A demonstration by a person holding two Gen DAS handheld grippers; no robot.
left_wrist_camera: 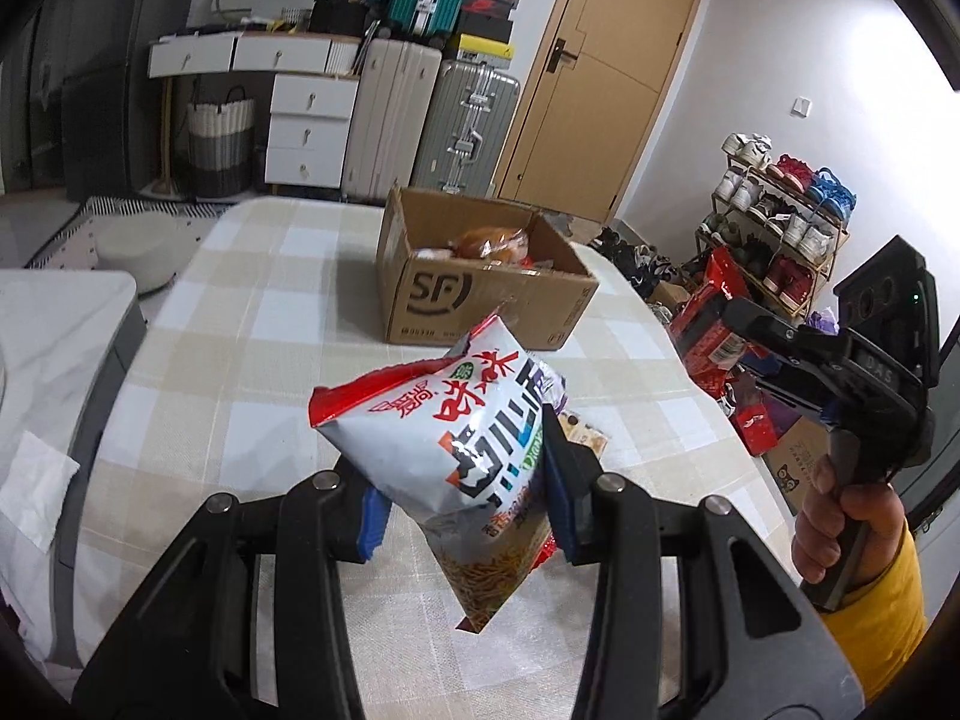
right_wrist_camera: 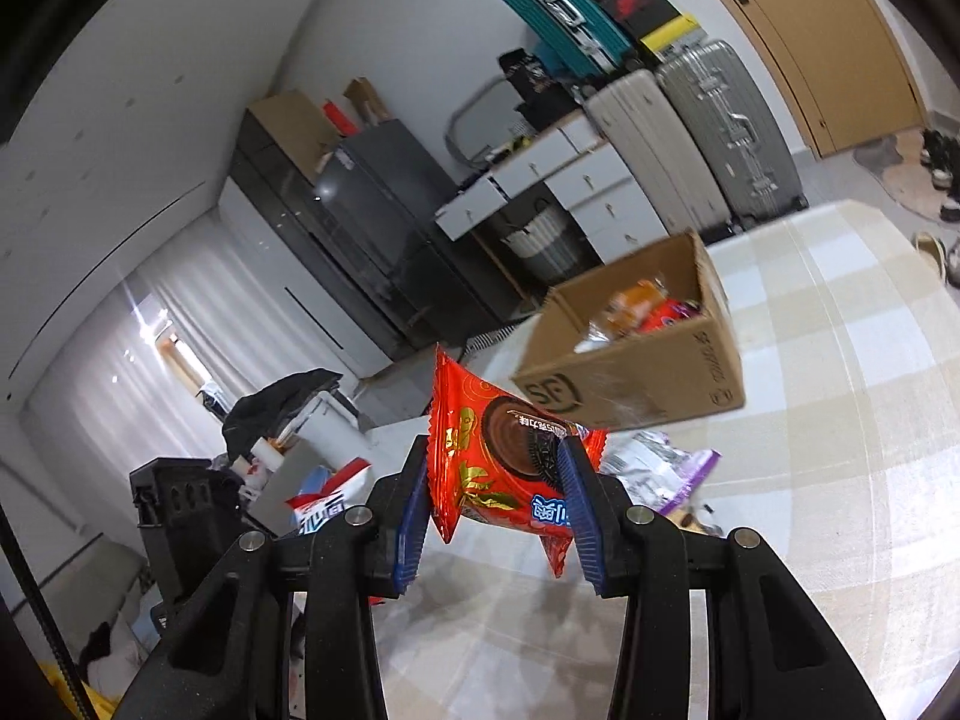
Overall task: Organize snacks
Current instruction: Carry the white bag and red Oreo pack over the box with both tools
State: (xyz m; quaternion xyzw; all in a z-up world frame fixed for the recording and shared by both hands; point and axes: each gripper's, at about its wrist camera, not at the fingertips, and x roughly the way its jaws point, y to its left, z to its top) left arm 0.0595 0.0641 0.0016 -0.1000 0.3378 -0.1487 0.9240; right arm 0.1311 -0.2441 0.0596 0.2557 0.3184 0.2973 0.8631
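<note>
Your left gripper is clamped on the white noodle-snack bag, lifted off the checked tablecloth; the cardboard box lies at twelve o'clock. Your right gripper pinches the red cookie packet, box at one o'clock, both tilted down.

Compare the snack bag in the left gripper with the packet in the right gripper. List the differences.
The white snack bag is mostly white with a red top edge; the red cookie packet is red all over. The white snack bag is puffy and shows thin sticks through its lower part; the red cookie packet is flatter and pictures a chocolate sandwich cookie. Both are pinched between blue pads, lifted off the checked tablecloth.
</note>
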